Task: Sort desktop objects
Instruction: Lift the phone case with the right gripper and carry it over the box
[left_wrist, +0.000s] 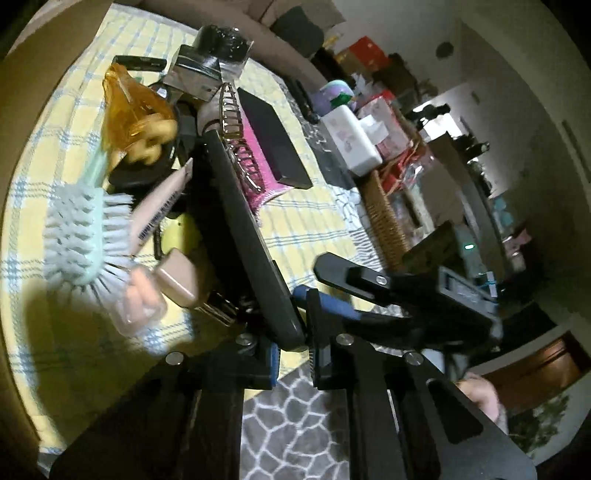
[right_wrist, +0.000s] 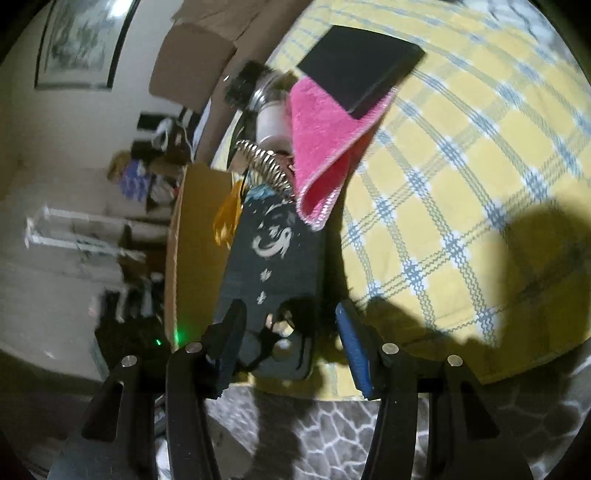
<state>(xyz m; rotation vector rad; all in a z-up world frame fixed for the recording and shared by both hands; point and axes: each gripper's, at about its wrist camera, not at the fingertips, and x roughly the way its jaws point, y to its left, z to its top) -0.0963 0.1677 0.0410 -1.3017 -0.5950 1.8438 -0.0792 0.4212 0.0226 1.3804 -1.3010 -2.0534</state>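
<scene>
A flat dark case (left_wrist: 251, 236) is being lifted by its near end, just above the near edge of a counter covered with a yellow checked cloth (right_wrist: 461, 184). The left claw (left_wrist: 293, 354) is closed on the thin edge of that end. This is probably so the case can be drawn clear of the heap it leans into. The right claw (right_wrist: 290, 308) is set astride the same end with its jaws apart. One finger overlaps the case's edge, while the blue pad on the other side is seen standing clear of it. It is judged to be placed there to steady the case or take it over.

A white crescent moon, a fish-like swirl and small leaf shapes are printed on the face of the case. No words are seen among them.

At the far end a wire hair clip (left_wrist: 236, 136) and a folded pink cloth (right_wrist: 317, 147) are touched by the case. The cloth is pinned under a black box (right_wrist: 358, 62).

Beside the case a pale green hairbrush (left_wrist: 81, 236), an orange bottle (left_wrist: 129, 107) and a beige tube (left_wrist: 162, 206) are piled together. Dark lettering is carried on the tube, but it is too blurred to be read. No brand can be made out anywhere.
</scene>
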